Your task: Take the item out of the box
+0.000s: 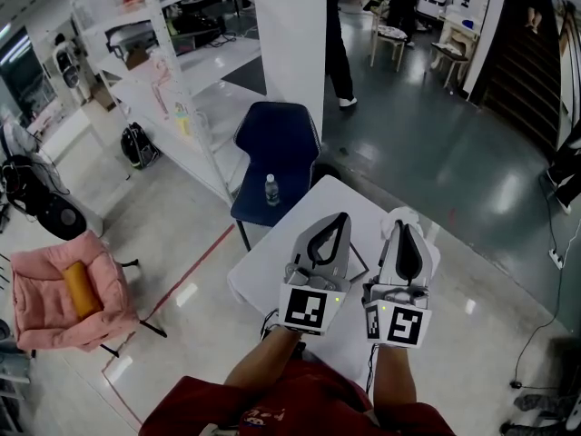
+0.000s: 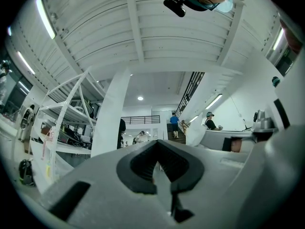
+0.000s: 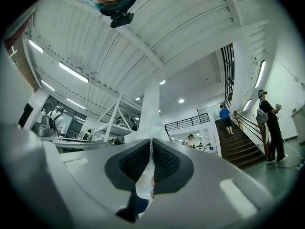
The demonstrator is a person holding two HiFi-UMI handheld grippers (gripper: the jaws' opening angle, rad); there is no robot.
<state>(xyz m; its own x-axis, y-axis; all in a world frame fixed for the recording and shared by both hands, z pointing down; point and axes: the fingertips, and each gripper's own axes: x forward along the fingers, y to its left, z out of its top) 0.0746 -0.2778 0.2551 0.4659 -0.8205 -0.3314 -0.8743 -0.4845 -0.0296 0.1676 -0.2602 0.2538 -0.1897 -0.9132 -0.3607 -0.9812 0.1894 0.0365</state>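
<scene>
Hanging over a smooth white table [image 1: 272, 266] in the head view, left gripper [image 1: 342, 218] and right gripper [image 1: 400, 225] taper to points; I can't make out the box. Left gripper view: ribbed black pads [image 2: 143, 165] pressed together, empty. Right gripper view: likewise pinched closed on nothing.

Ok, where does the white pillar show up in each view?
Head view: white pillar at top centre, behind the blue chair.
Left gripper view: left of centre, just right of the shelf rack.
Right gripper view: in the middle.
Shared landmark: the staircase, to the pillar's right in all three.
</scene>
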